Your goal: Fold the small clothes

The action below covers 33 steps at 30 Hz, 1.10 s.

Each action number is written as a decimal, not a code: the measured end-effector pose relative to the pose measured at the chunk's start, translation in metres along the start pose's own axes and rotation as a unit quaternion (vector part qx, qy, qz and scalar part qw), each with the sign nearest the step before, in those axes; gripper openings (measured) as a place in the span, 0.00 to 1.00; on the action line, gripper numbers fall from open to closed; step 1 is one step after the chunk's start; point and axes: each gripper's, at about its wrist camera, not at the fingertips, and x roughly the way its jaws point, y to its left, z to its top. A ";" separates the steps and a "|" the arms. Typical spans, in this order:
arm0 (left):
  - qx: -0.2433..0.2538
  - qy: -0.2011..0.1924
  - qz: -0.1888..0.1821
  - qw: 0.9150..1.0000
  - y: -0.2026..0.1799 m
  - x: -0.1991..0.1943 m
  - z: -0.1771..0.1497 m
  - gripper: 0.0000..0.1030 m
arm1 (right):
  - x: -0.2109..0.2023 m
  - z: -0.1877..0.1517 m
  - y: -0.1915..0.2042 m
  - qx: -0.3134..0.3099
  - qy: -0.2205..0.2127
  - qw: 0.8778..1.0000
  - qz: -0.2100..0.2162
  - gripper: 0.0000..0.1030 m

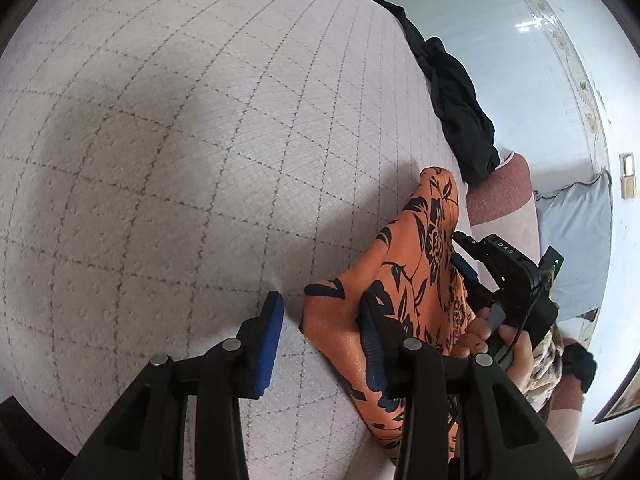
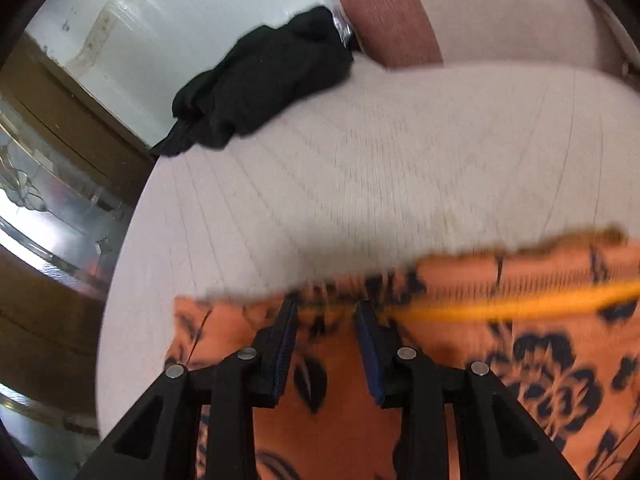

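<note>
Left claw [image 1: 320,320] open at orange floral garment's [image 1: 416,264] edge, mattress [image 1: 160,140] beyond.

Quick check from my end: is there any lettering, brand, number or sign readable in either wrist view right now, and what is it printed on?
"DAS": pale letters on the black body of the right gripper, seen in the left wrist view beside the orange floral cloth.
Nothing else is readable there.
Right wrist view: no text at all; the picture is motion-blurred.
</note>
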 end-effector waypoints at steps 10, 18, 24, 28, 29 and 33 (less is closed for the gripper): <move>0.007 -0.002 0.003 1.000 0.006 -0.006 -0.006 0.39 | -0.037 -0.029 0.079 -0.131 0.041 0.986 0.094 0.34; 0.004 -0.003 -0.001 1.000 0.003 -0.008 -0.010 0.41 | 0.000 -0.044 0.091 -0.142 0.105 0.984 0.020 0.35; 0.014 0.004 -0.032 0.999 -0.005 -0.003 -0.018 0.61 | -0.044 -0.044 0.093 -0.171 0.099 0.980 0.004 0.63; 0.056 0.005 -0.048 0.997 -0.020 0.008 -0.024 0.60 | -0.076 -0.038 0.070 -0.132 0.057 0.990 0.011 0.63; 0.066 0.008 -0.048 0.997 -0.024 0.013 -0.025 0.59 | -0.087 -0.039 0.058 -0.114 0.046 0.992 0.019 0.63; 0.070 -0.002 -0.054 0.996 -0.026 0.024 -0.020 0.34 | -0.109 -0.046 0.025 -0.078 0.014 0.997 0.025 0.63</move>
